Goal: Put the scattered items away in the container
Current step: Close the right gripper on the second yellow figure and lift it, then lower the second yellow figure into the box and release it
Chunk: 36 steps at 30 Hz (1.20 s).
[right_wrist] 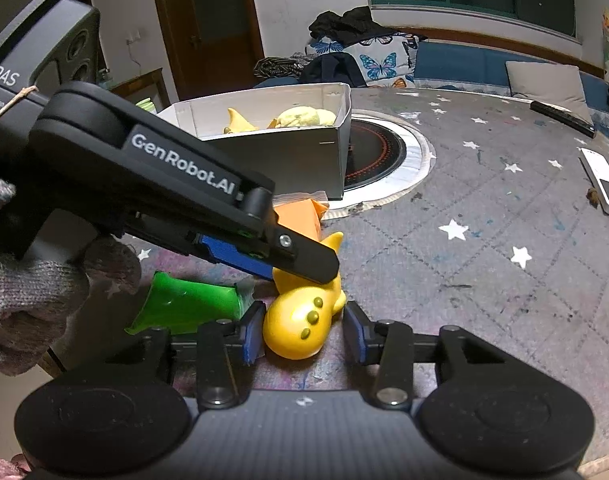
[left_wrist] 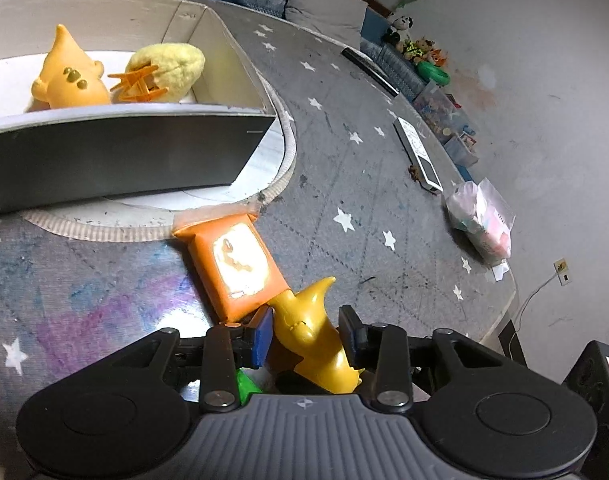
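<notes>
A: Right wrist view: the left gripper slants down from the upper left, held by a gloved hand; its casing reads "GenRobot.AI".
B: Its jaws?
A: Spread on either side of the yellow toy, which lies on the star mat; contact is hard to judge. The right gripper flanks it too, parted.
B: The container?
A: Beyond, holding two toys. A green packet is half hidden.

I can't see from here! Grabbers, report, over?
Both grippers, left and right, open around the same yellow toy. Box holds two toys. Orange packet touches it.
</notes>
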Each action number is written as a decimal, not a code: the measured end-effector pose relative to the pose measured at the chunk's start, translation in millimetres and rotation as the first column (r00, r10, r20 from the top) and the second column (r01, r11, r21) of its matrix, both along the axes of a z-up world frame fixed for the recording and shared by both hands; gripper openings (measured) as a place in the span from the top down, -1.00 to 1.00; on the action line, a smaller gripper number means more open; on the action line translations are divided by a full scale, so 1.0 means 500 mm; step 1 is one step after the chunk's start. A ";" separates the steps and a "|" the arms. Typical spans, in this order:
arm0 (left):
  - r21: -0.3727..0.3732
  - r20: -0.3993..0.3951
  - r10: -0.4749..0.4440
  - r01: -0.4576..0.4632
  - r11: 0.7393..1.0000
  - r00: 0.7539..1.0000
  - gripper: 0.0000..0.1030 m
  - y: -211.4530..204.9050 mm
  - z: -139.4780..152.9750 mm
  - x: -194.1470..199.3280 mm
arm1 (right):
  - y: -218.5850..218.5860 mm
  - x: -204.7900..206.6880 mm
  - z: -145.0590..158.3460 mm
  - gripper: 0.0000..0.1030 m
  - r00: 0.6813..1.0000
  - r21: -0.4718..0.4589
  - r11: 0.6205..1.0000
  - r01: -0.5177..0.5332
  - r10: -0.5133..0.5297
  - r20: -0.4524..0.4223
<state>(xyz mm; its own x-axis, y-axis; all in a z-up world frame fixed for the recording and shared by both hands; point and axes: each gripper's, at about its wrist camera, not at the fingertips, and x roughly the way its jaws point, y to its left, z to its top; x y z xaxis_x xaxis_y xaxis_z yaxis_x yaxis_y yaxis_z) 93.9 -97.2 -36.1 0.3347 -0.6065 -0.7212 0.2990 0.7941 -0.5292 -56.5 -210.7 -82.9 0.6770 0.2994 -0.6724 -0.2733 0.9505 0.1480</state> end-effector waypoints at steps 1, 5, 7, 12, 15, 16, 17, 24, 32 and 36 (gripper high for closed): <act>-0.001 -0.003 0.001 -0.001 1.000 1.000 0.23 -0.001 -0.001 0.001 | 0.000 -0.001 0.000 0.19 1.000 0.000 1.000 0.001 -0.001 -0.001; -0.005 -0.009 0.011 -0.011 1.000 1.000 0.23 -0.005 -0.003 0.000 | -0.002 -0.003 0.001 0.24 1.000 0.005 1.000 0.007 -0.007 -0.003; -0.002 -0.001 0.016 -0.016 1.000 1.000 0.24 -0.005 -0.001 -0.005 | -0.002 -0.005 0.003 0.24 1.000 0.007 1.000 0.007 -0.007 -0.002; -0.010 0.036 0.039 -0.039 0.999 0.999 0.28 0.009 0.023 -0.017 | 0.004 -0.012 0.016 0.25 1.000 0.006 1.000 -0.005 0.005 0.020; -0.029 0.062 0.066 -0.065 0.997 0.996 0.30 0.027 0.047 -0.015 | 0.013 -0.006 0.036 0.25 0.998 0.003 1.000 -0.023 0.023 0.054; -0.034 0.072 0.078 -0.075 0.997 0.994 0.30 0.034 0.055 -0.013 | 0.017 -0.002 0.044 0.25 0.997 0.002 1.000 -0.031 0.031 0.067; -0.039 0.081 0.089 -0.086 0.996 0.993 0.30 0.041 0.064 -0.011 | 0.020 0.002 0.051 0.25 0.996 0.000 0.999 -0.038 0.038 0.079; -0.056 0.170 0.171 -0.163 0.985 0.971 0.30 0.092 0.130 0.019 | 0.066 0.060 0.108 0.26 0.979 -0.033 0.994 -0.107 0.112 0.171; -0.051 0.271 0.263 -0.259 0.965 0.926 0.30 0.144 0.187 0.093 | 0.116 0.173 0.158 0.27 0.958 -0.023 0.987 -0.159 0.160 0.236; -0.050 0.267 0.293 -0.291 0.956 0.918 0.31 0.162 0.182 0.149 | 0.142 0.240 0.159 0.27 0.958 -0.022 0.986 -0.166 0.166 0.234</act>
